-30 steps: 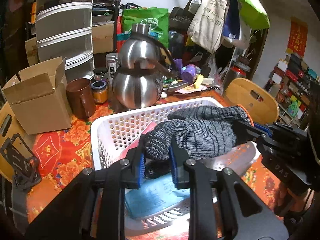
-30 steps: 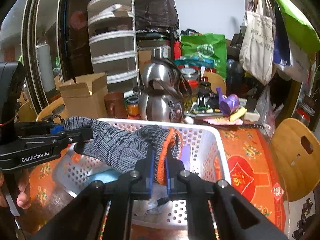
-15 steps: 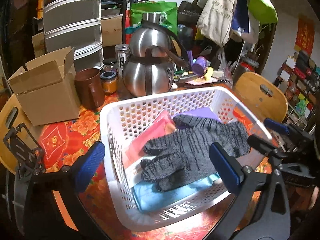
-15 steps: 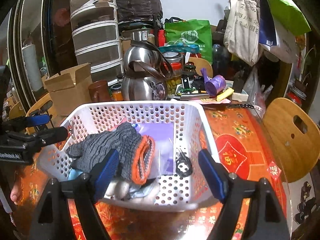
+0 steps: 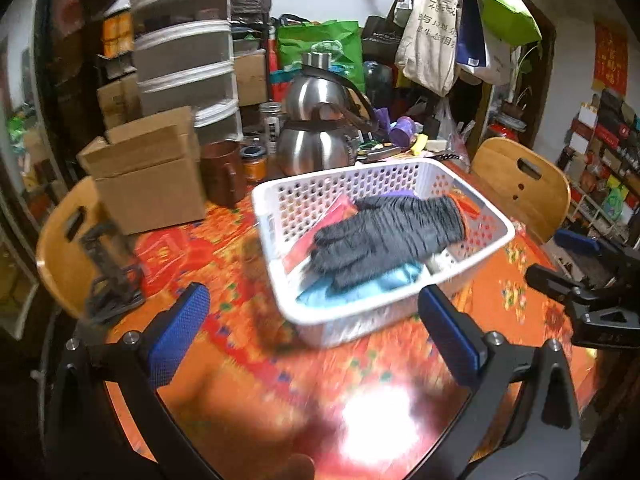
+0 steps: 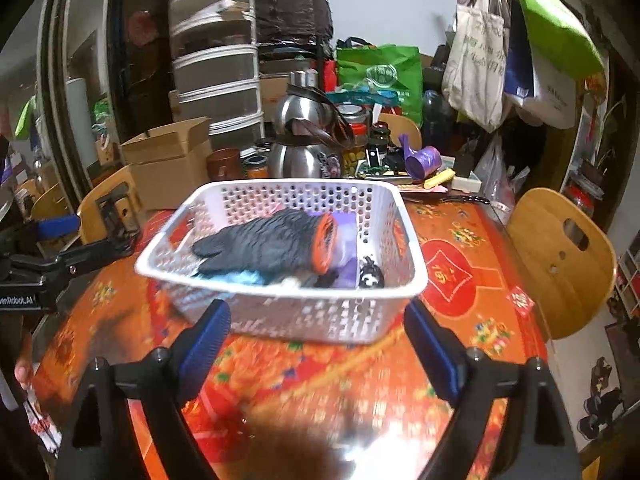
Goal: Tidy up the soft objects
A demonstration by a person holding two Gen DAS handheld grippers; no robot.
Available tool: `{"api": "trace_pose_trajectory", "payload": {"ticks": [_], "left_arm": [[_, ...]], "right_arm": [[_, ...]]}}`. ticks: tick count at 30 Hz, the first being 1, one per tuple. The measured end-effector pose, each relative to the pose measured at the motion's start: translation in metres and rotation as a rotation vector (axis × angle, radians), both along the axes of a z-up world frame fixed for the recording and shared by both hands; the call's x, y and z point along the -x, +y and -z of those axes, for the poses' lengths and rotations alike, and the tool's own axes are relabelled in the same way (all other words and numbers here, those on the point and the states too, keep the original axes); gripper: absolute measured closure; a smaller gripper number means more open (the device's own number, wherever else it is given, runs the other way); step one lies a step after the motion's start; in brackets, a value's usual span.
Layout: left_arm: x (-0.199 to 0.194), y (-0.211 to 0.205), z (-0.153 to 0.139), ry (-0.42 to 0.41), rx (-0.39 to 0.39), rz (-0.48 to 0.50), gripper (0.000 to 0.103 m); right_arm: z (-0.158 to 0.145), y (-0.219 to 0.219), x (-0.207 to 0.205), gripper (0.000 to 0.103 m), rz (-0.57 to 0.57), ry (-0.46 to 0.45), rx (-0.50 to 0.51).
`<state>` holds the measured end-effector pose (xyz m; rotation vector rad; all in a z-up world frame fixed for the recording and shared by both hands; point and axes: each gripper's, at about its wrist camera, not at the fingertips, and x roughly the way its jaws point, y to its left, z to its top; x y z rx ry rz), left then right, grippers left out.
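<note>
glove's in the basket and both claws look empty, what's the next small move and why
Probably draw both claws a little further back and look for another soft item. The grey glove lies inside the white basket; the left claw is open and empty, and the right claw is opening with nothing between its pads.

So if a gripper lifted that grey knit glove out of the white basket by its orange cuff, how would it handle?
The grey knit glove would probably hang limp, since it drapes over the items beneath. It looks light. Its knit surface should grip the pads rather than slip.
</note>
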<state>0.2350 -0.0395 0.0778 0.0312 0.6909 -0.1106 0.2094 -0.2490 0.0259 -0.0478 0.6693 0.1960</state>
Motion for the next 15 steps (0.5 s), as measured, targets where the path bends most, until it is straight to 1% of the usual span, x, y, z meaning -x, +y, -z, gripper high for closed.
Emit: {"api": "trace_pose_trajectory", "payload": {"ticks": [2,5,6,8,9,11,14,15], "left_arm": [[0.029,0.002,-0.009,-0.014,0.002,0.003,0.0],[0.071,0.007,-0.017,0.005,0.027,-0.009,0.0],[0.084,0.008,-0.018,-0.001,0.037,-0.015,0.0],[0.109,0.01,-0.019,-0.014,0.027,-0.026,0.0],[0.118,0.01,-0.019,-0.019,0.026,-0.03,0.0],[0.137,0.011,-0.018,-0.023,0.051,-0.038,0.0],[0.161,0.013,-0.019,-0.034,0.094,-0.038,0.0],[0.166,0.013,-0.02,-0.046,0.095,-0.04,0.0]], "right_arm": [[-0.005,0.005,0.023,0.015,0.017,0.0,0.032],[-0.011,0.01,0.054,0.015,0.046,-0.003,0.054],[-0.014,0.011,0.069,0.015,0.039,-0.007,0.041],[-0.017,0.009,0.091,0.014,0.013,-0.006,0.0],[-0.019,0.008,0.103,0.014,0.014,-0.003,-0.02],[-0.021,0.007,0.124,0.014,0.037,-0.007,-0.039],[-0.022,0.008,0.147,0.006,0.072,-0.052,-0.024],[-0.022,0.009,0.152,0.006,0.082,-0.065,-0.01]]}}
